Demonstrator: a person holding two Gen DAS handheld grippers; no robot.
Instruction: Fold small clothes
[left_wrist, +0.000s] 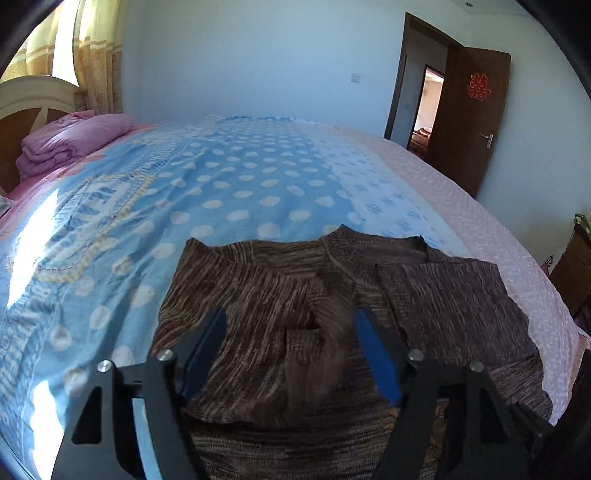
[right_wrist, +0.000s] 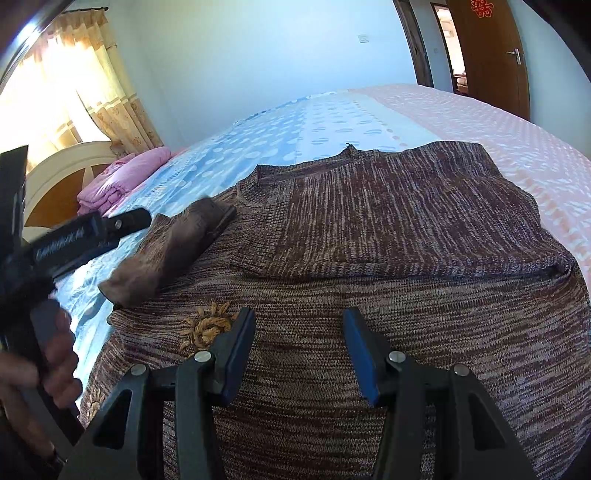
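Sweater (right_wrist: 369, 236) sits spread across the near end of your bed (left_wrist: 258, 177), brown knit, its right side already folded in over the body. Going left to right: your left hand (right_wrist: 51, 365) grips the handle of the left gripper (left_wrist: 291, 328), jaws apart with nothing pinched, and a blurry sleeve (right_wrist: 166, 254) lies loose on the knit just beside its tips. Your right gripper (right_wrist: 299, 332) hangs over the near hem, jaws about half apart and empty. Far left there's a folded pink blanket (left_wrist: 70, 140) by the headboard (left_wrist: 26, 99).
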